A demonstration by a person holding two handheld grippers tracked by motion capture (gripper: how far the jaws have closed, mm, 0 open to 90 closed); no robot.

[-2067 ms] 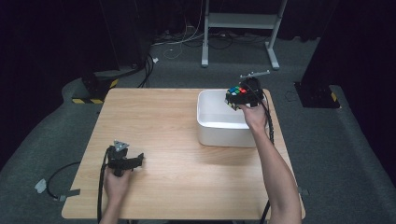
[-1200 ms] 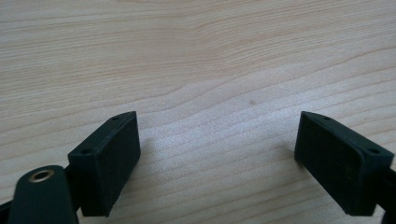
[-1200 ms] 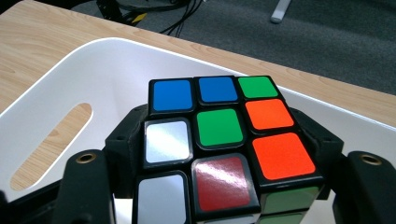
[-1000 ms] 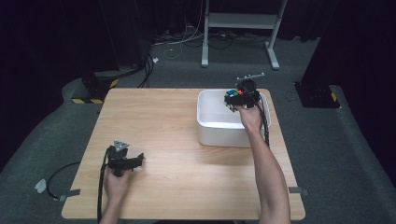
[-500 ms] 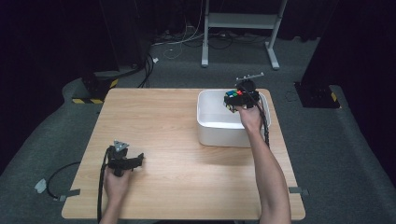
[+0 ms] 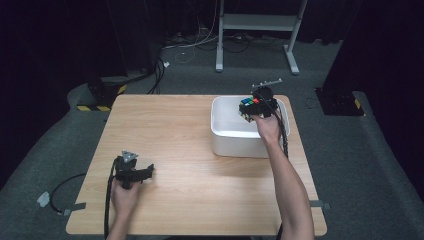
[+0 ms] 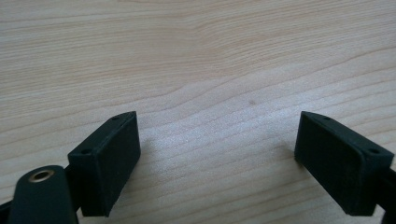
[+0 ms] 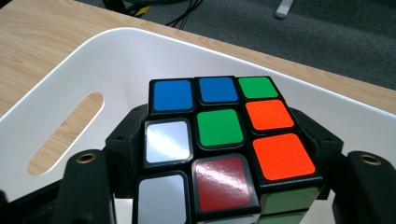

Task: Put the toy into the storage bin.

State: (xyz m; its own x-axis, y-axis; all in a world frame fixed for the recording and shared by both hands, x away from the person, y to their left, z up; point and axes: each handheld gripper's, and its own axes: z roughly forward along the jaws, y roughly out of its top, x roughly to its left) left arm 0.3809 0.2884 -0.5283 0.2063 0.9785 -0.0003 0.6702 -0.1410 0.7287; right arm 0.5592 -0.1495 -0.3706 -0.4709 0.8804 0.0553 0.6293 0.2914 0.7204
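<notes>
A scrambled puzzle cube (image 8: 219, 135) with blue, green, orange, white and red tiles sits clamped between the black jaws of my right gripper (image 8: 219, 154). In the high view that gripper (image 6: 252, 107) holds the cube (image 6: 248, 106) over the open top of a white plastic bin (image 6: 225, 135) at the table's far right. The bin's rim and a slot handle (image 8: 65, 133) lie just beyond the cube. My left gripper (image 6: 142, 172) rests low on the wooden table near the front left, and its jaws (image 7: 224, 158) stand wide apart over bare wood with nothing between them.
The wooden table (image 6: 175, 130) stretches between the two hands. Grey carpet surrounds it, with a white stand (image 6: 255, 30), cables (image 6: 190, 47) and a yellow-black striped block (image 6: 100, 97) beyond the far edge. A cable (image 6: 60, 192) trails off the front left.
</notes>
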